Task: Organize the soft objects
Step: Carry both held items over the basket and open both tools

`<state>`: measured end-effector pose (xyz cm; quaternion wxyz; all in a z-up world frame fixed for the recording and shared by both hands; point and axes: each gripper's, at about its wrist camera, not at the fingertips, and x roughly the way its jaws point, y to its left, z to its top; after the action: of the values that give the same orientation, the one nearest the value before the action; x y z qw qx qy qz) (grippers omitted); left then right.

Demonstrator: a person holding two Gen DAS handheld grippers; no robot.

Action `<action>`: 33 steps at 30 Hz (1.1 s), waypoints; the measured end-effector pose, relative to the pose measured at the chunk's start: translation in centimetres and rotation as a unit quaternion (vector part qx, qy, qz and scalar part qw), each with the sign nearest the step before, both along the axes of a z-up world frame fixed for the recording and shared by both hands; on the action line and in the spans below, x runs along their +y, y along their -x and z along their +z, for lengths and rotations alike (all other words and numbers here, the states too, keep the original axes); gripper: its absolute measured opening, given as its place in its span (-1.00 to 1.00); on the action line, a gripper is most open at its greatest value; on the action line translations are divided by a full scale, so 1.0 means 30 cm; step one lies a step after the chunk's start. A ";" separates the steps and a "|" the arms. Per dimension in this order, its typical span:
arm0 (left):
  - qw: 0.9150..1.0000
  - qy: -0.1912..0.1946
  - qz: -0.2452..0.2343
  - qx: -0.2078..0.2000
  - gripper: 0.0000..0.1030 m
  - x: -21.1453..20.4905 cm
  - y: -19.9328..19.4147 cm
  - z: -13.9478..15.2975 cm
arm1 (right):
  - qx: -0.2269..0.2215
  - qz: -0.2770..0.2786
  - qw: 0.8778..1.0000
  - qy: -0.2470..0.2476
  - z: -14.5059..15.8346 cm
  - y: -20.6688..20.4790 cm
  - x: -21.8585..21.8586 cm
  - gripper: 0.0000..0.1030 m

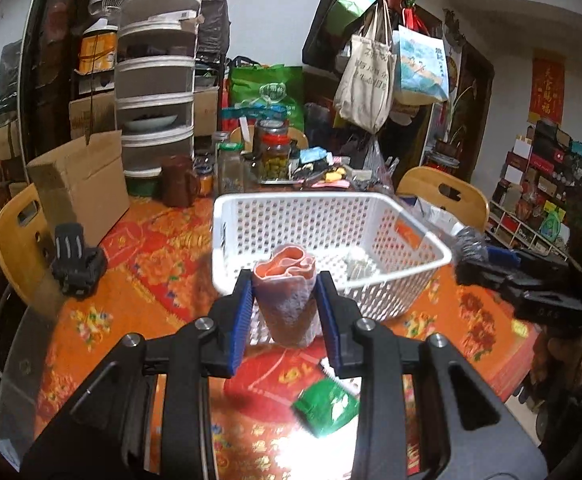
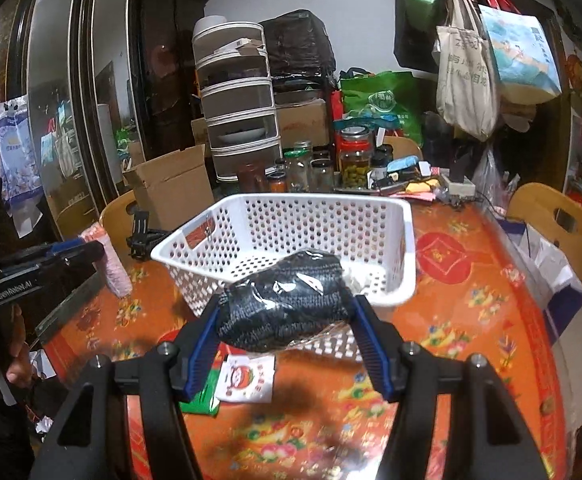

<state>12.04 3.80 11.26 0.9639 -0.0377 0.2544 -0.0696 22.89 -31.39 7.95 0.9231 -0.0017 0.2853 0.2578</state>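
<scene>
My left gripper (image 1: 285, 300) is shut on a rolled pink towel (image 1: 287, 300) and holds it upright just in front of the white perforated basket (image 1: 311, 204). The towel also shows in the right wrist view (image 2: 111, 264). My right gripper (image 2: 287, 312) is shut on a dark knitted item in clear plastic wrap (image 2: 283, 300), held at the near rim of the basket (image 2: 409, 248). In the left wrist view the right gripper (image 1: 471, 256) is at the basket's right side. A pale soft item (image 1: 357, 266) lies inside the basket.
The round table has an orange-red floral cloth (image 1: 151, 264). A green packet (image 1: 327, 404) and a white packet (image 2: 247, 378) lie near the front. A black clip stand (image 1: 77, 260), a cardboard box (image 1: 79, 184), jars (image 1: 275, 152) and wooden chairs (image 1: 443, 196) surround the basket.
</scene>
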 end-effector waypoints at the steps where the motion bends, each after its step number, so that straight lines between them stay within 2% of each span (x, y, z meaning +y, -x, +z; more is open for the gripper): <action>1: 1.000 0.002 -0.001 -0.001 -0.43 -0.006 -0.019 0.025 | 0.001 0.000 1.000 0.003 0.015 -0.017 0.008 0.22; 8: 0.999 0.028 0.014 0.032 -0.44 -0.021 -0.215 0.119 | 0.010 0.004 0.999 0.032 0.061 -0.137 0.068 0.22; 15: 0.997 0.017 0.015 0.067 -0.44 -0.071 -0.408 0.114 | 0.030 -0.005 0.997 0.070 0.033 -0.269 0.125 0.22; 21: 0.995 0.009 0.018 0.101 -0.44 -0.115 -0.537 0.042 | 0.065 -0.020 0.993 0.093 -0.042 -0.388 0.153 0.22; 25: 0.989 -0.001 0.026 0.144 -0.44 -0.133 -0.638 -0.044 | 0.098 -0.023 0.990 0.101 -0.101 -0.465 0.168 0.22; 28: 0.986 0.007 0.028 0.163 -0.44 -0.122 -0.682 -0.094 | 0.122 -0.025 0.985 0.118 -0.153 -0.510 0.181 0.22; 30: 0.985 0.015 0.028 0.171 -0.44 -0.109 -0.701 -0.122 | 0.126 -0.020 0.984 0.122 -0.174 -0.523 0.187 0.22; 33: 0.983 0.003 0.029 0.179 -0.43 -0.110 -0.726 -0.154 | 0.125 -0.020 0.984 0.127 -0.191 -0.536 0.191 0.22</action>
<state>33.83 0.50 6.62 0.9042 -0.0603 0.4214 -0.0342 38.98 -25.67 2.22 0.8773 -0.0807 0.4291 0.1991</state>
